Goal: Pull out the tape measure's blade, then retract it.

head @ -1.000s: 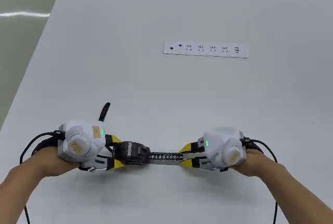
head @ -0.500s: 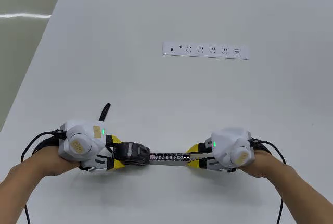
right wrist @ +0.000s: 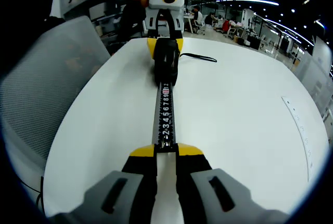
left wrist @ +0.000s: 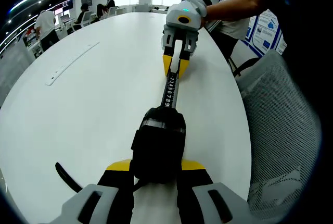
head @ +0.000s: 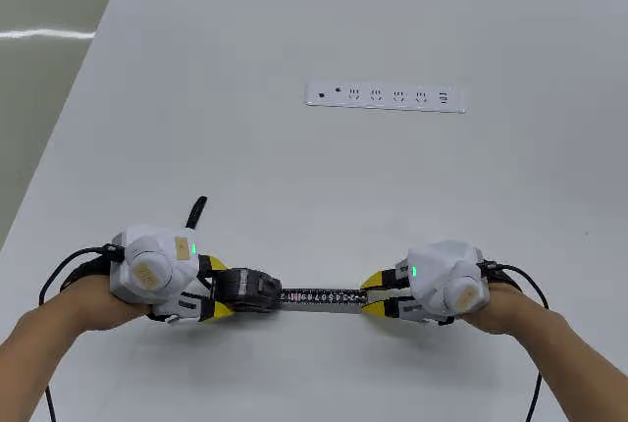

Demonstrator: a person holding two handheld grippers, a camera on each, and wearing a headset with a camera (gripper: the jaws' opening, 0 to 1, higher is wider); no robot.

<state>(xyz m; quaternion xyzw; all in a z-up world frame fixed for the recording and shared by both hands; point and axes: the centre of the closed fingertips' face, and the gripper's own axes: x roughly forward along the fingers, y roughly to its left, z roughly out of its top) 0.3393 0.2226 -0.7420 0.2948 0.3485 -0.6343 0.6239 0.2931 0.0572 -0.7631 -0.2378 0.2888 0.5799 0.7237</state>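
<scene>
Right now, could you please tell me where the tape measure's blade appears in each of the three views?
Head view: blade low centre, level between left gripper and right gripper.
Left gripper view: blade at centre, running up from the black case.
Right gripper view: blade at centre, running up from the jaws towards the case.
Shared landmark: the white power strip.

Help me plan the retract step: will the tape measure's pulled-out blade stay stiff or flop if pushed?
The blade runs straight from the case to the right gripper, so this short span is probably stiff. It looks thin, so a sideways push would likely buckle it. Released, it may snap back.
</scene>
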